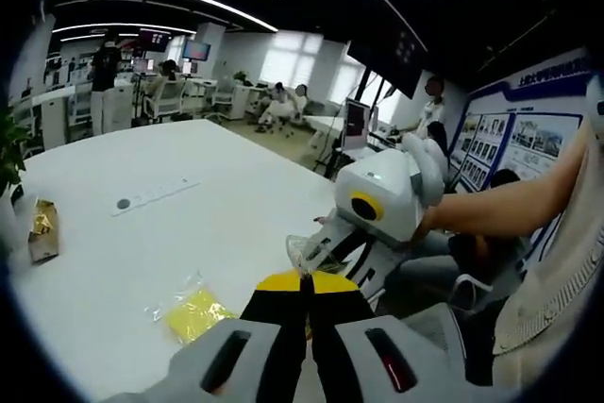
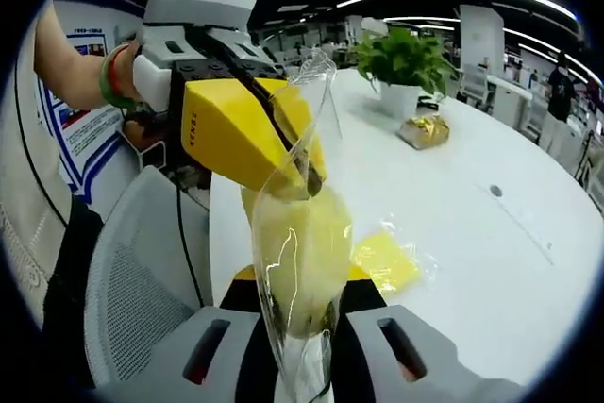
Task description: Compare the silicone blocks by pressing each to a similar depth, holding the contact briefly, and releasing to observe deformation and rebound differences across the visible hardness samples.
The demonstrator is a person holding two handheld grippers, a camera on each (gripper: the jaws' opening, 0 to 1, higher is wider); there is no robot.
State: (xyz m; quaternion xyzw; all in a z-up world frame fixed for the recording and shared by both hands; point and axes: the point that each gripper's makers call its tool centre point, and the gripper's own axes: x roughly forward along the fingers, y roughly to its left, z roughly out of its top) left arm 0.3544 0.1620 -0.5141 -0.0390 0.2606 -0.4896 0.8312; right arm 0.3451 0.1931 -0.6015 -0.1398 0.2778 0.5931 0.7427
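Potted plant point(image 2: 406, 58), gold packet point(image 2: 424, 131), white table point(image 2: 491, 261).

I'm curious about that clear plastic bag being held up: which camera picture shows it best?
The right gripper view: the clear bag with a yellow block inside stands close and central, pinched above by the left gripper. The left gripper view shows just a small crinkled bit of it beside the right gripper.
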